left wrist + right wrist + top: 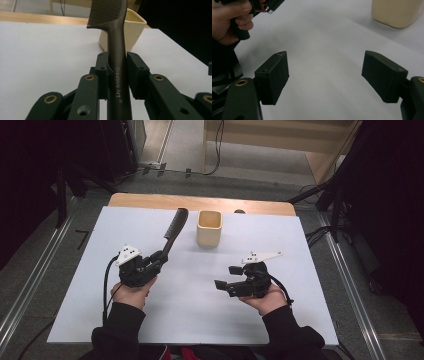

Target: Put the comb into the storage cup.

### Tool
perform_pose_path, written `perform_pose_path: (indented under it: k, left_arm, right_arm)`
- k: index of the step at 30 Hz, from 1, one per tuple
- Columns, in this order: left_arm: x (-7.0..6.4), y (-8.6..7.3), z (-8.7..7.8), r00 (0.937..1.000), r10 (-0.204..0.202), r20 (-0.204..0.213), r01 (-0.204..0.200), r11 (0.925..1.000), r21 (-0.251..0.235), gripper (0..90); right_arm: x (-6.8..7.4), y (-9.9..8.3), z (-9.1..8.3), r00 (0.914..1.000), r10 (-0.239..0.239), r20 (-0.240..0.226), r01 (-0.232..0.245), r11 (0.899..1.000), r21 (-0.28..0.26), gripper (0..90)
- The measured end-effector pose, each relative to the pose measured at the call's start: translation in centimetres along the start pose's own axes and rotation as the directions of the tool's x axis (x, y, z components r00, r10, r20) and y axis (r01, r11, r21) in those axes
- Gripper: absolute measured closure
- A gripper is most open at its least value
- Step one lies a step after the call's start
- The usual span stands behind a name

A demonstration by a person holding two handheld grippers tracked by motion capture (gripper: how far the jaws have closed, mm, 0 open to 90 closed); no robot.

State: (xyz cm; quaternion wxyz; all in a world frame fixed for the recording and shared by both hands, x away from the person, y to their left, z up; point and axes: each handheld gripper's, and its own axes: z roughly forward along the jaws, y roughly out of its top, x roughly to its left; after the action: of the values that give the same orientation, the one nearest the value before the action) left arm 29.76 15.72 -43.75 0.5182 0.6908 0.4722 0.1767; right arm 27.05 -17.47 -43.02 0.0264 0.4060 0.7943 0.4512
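One desk (200, 310), white-topped. One cream cup (209, 228) stands upright toward its far edge, open mouth up. One black comb (172, 232), raised off the desk, its toothed end just left of the cup. Two tongs: the left tongs (161, 257) are closed tight on the comb's handle, pads (103, 72) pressing both sides. The right tongs (224, 279) stand wide open, holding nothing, above bare desk.
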Motion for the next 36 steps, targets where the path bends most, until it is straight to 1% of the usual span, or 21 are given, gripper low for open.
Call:
perform_pose_path:
  k: [5,7,10,12,17,19,22,24,25,29,31,32,36]
  left_arm:
    - [-0.2,-0.4,0.4,0.9997,0.0,-0.025,0.0,0.9998,-0.018,72.9]
    - [-0.4,-0.7,0.5,0.9995,0.001,-0.033,-0.002,0.9995,-0.032,72.9]
    - [-0.6,-0.8,0.6,0.999,-0.004,-0.045,0.002,0.9986,-0.054,72.9]
    - [-0.7,-1.0,0.7,0.9984,0.002,-0.056,-0.006,0.998,-0.062,73.0]
    - [-1.0,-1.5,1.1,0.9977,-0.006,-0.067,0.0,0.9961,-0.088,73.0]
    - [-1.1,-1.8,1.3,0.9972,-0.002,-0.075,-0.005,0.9954,-0.096,73.0]
    - [-1.2,-2.1,1.5,0.9964,-0.011,-0.084,0.002,0.9947,-0.103,72.9]
    - [-1.3,-2.3,1.7,0.9958,-0.012,-0.091,0.002,0.9934,-0.115,73.0]
    - [-1.3,-2.4,1.7,0.9957,-0.005,-0.093,-0.006,0.9928,-0.12,72.9]
    - [-1.5,-2.6,1.9,0.9954,-0.018,-0.094,0.004,0.9889,-0.149,72.9]
    - [-1.7,-2.7,2.1,0.9951,-0.017,-0.097,0.002,0.9876,-0.157,72.9]
    - [-1.7,-2.8,2.2,0.9956,-0.013,-0.093,-0.002,0.9873,-0.159,73.0]
    - [-2.0,-3.1,2.5,0.9947,-0.007,-0.103,-0.012,0.9836,-0.18,72.9]
  right_arm:
    - [0.4,0.9,0.5,0.9999,0.011,0.002,-0.011,1.0,-0.001,19.9]
    - [0.6,1.3,0.8,0.9999,0.009,0.007,-0.009,1.0,0.002,19.9]
    - [0.8,1.8,1.2,0.9997,0.021,0.008,-0.021,1.0,-0.001,19.9]
    - [0.9,2.1,1.4,0.9998,0.022,0.004,-0.022,1.0,-0.005,20.5]
    - [1.4,3.0,2.0,0.9997,0.023,0.013,-0.023,1.0,-0.011,20.6]
    - [1.5,3.5,2.1,0.9994,0.031,0.014,-0.031,0.999,-0.018,20.6]
    - [1.7,4.1,2.3,0.999,0.043,0.01,-0.043,0.999,-0.024,21.7]
    - [1.9,4.5,2.5,0.9991,0.042,0.011,-0.042,0.999,-0.027,22.3]
    - [1.9,4.6,2.5,0.999,0.044,0.012,-0.044,0.999,-0.029,22.7]
    - [1.9,5.4,2.9,0.9979,0.064,0.013,-0.063,0.997,-0.052,22.7]
    - [2.0,5.6,3.1,0.9972,0.075,0.009,-0.074,0.996,-0.057,22.7]
    - [2.0,5.8,3.3,0.997,0.075,0.015,-0.075,0.996,-0.056,22.7]
    - [2.2,6.5,3.8,0.9963,0.085,0.016,-0.084,0.994,-0.068,22.7]
